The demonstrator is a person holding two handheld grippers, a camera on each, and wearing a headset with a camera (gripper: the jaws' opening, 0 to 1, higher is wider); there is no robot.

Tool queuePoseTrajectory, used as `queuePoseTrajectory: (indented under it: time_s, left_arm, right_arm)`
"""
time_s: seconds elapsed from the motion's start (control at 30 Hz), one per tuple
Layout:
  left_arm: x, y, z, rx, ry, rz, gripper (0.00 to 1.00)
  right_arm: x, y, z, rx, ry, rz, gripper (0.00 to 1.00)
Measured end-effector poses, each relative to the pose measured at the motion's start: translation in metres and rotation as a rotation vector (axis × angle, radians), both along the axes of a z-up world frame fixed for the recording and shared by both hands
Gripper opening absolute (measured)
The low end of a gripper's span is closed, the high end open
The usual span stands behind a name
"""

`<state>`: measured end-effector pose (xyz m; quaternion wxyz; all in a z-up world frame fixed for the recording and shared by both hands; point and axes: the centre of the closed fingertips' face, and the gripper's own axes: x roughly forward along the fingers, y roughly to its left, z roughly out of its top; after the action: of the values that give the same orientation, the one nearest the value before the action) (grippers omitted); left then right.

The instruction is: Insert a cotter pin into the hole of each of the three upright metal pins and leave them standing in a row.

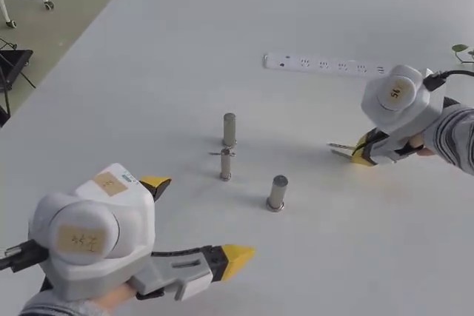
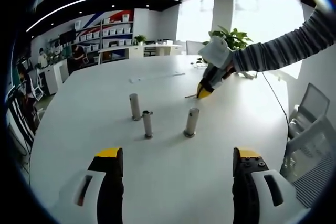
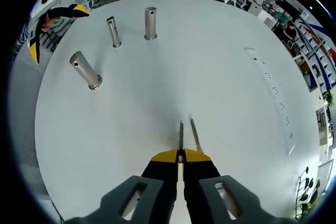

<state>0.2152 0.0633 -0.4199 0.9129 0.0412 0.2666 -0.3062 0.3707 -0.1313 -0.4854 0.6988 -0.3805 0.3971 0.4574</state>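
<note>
Three upright metal pins stand mid-table: a far one (image 1: 229, 129), a middle one (image 1: 226, 163) with a thin cotter pin crossing its top, and a near-right one (image 1: 278, 192). In the left gripper view they are the far pin (image 2: 135, 106), the middle pin (image 2: 147, 124) and the right pin (image 2: 191, 121). My left gripper (image 1: 196, 217) (image 2: 177, 154) hangs open short of them, holding nothing. My right gripper (image 1: 357, 155) (image 3: 180, 156) is low over the table to the right, shut on a cotter pin (image 3: 181, 134). A second thin pin (image 3: 195, 135) lies just beside it.
A white power strip (image 1: 326, 64) lies on the far side of the white table (image 1: 148, 72), behind the right gripper. A plant (image 1: 463, 51) sits at the right edge. Chairs and shelves stand beyond the table.
</note>
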Motion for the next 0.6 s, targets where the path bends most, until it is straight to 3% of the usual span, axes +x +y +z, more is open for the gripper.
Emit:
queuePoseTrajectory:
  time_s: [0.13, 0.27, 0.5, 0.57, 0.6]
  left_arm:
    - [-0.002, -0.002, 0.0, 0.006, 0.004, -0.014, 0.81]
    - [-0.002, -0.006, 0.006, 0.012, -0.004, -0.038, 0.74]
    - [0.002, -0.015, 0.016, -0.016, -0.017, -0.066, 0.63]
    - [0.005, -0.018, 0.019, -0.02, -0.018, -0.066, 0.6]
    - [0.006, -0.021, 0.02, -0.026, -0.015, -0.073, 0.58]
  right_arm:
    - [-0.002, 0.012, 0.014, 0.075, -0.079, 0.007, 0.0]
    - [-0.012, 0.02, 0.026, 0.086, -0.136, 0.053, 0.0]
    - [-0.03, 0.039, 0.049, 0.144, -0.218, 0.131, 0.0]
    - [-0.038, 0.051, 0.058, 0.217, -0.239, 0.162, 0.0]
    - [-0.042, 0.05, 0.058, 0.2, -0.234, 0.157, 0.0]
